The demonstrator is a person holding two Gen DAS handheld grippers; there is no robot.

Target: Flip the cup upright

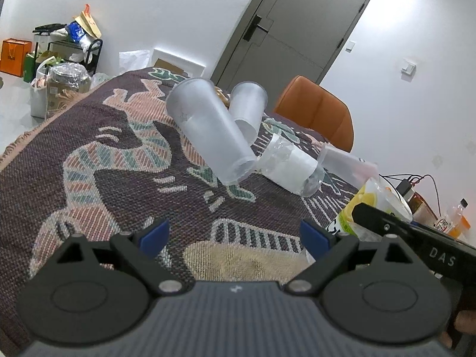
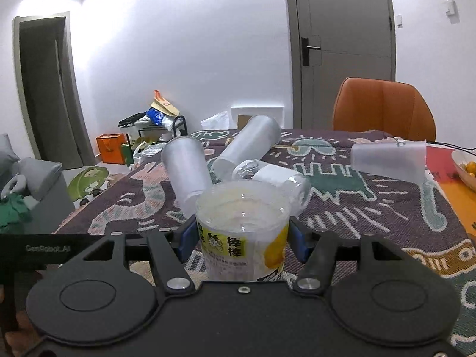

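Cup (image 2: 242,232) with a yellow label is pinched upright between the blue pads of the right gripper (image 2: 242,239), just above the patterned cloth (image 2: 372,208); the left gripper (image 1: 235,238) is spread, empty. Thin plastic could be crushed or slipped, toppling nearby fallen cups (image 2: 190,175).

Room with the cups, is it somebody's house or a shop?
Probably somebody's home: a patterned woven cloth covers the table, an orange chair stands behind it, and bags and clutter sit by the wall.
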